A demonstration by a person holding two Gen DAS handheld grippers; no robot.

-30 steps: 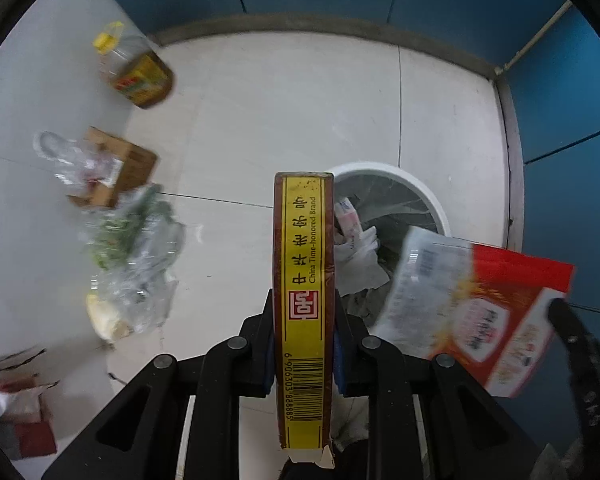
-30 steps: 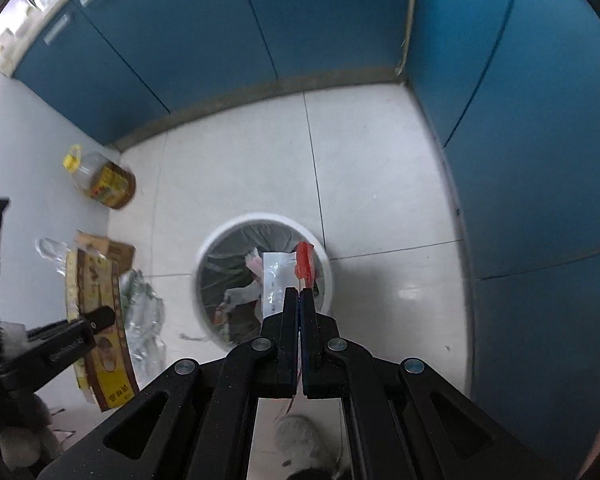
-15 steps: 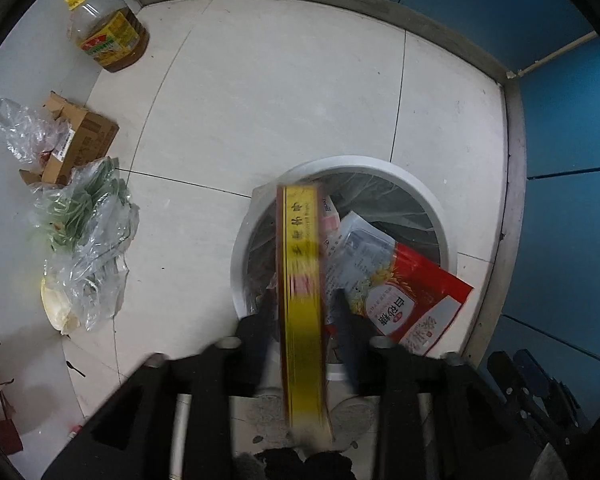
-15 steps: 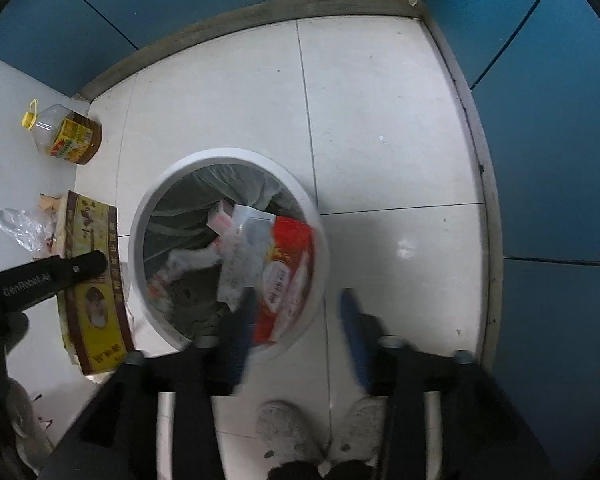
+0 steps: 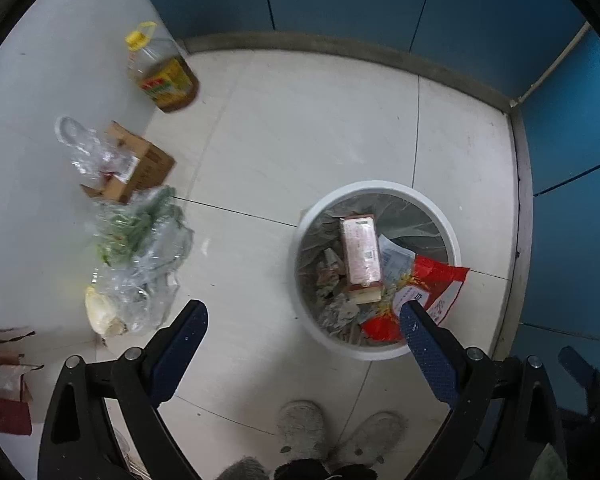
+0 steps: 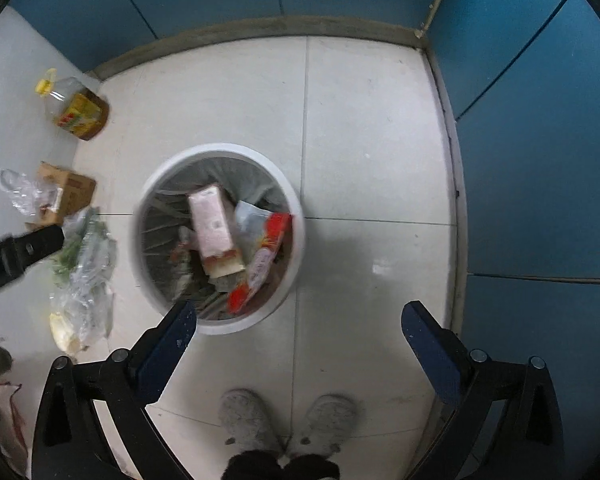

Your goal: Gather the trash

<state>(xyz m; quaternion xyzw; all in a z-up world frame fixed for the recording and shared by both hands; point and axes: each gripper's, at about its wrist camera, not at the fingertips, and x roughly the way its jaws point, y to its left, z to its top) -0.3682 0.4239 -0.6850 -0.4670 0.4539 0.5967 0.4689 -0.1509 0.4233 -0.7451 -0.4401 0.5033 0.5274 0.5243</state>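
A: What are the 2 grippers doing?

B: The left gripper (image 5: 304, 316) and the right gripper (image 6: 299, 314) are both hanging released above the floor; their jaws have just been opening wide, with nothing between them.

A: And the trash?

B: The flat box (image 5: 360, 258) is lying inside the white bin (image 6: 220, 326), leaning against the red snack bag (image 5: 440, 284), which is poking over the rim.

A: Anything else lying around?

B: An oil bottle (image 5: 164, 76), a cardboard carton (image 5: 140, 164) and crumpled plastic bags (image 5: 140, 252) are sitting on the tiles, well apart from the bin. The person's 2 slippers (image 6: 288, 420) are showing below.
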